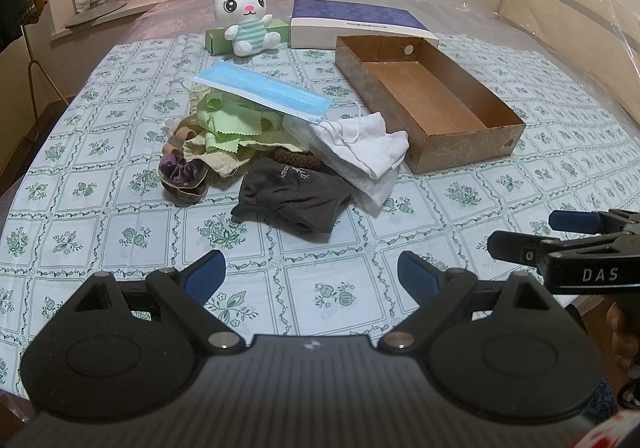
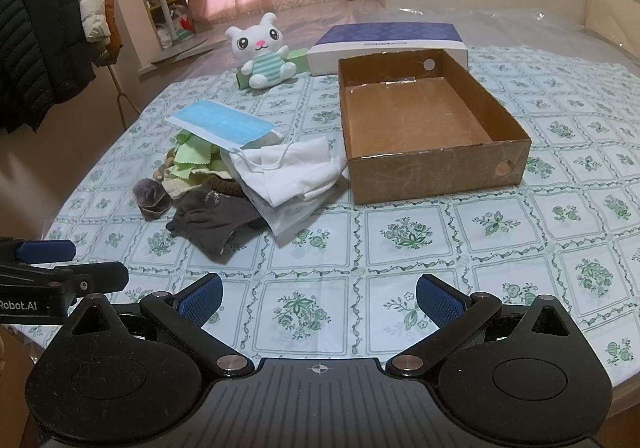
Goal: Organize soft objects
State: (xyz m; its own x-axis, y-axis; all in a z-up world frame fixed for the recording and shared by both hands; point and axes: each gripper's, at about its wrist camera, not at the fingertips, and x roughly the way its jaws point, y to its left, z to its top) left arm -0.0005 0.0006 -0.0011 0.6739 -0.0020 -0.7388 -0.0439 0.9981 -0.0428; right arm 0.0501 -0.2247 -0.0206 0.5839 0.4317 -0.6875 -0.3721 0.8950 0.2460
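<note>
While left gripper (image 1: pixel 311 273) gapes (empty), soft pile (image 1: pixel 276 144) lies ahead.

Heaped left of an empty, open cardboard box (image 2: pixel 436 168): blue face mask (image 2: pixel 222 125) topmost, white cloth (image 2: pixel 292 168), green cloths (image 2: pixel 192 158), dark grey glove (image 2: pixel 212 222), purple scrunchie (image 2: pixel 152 200) alongside.
</note>
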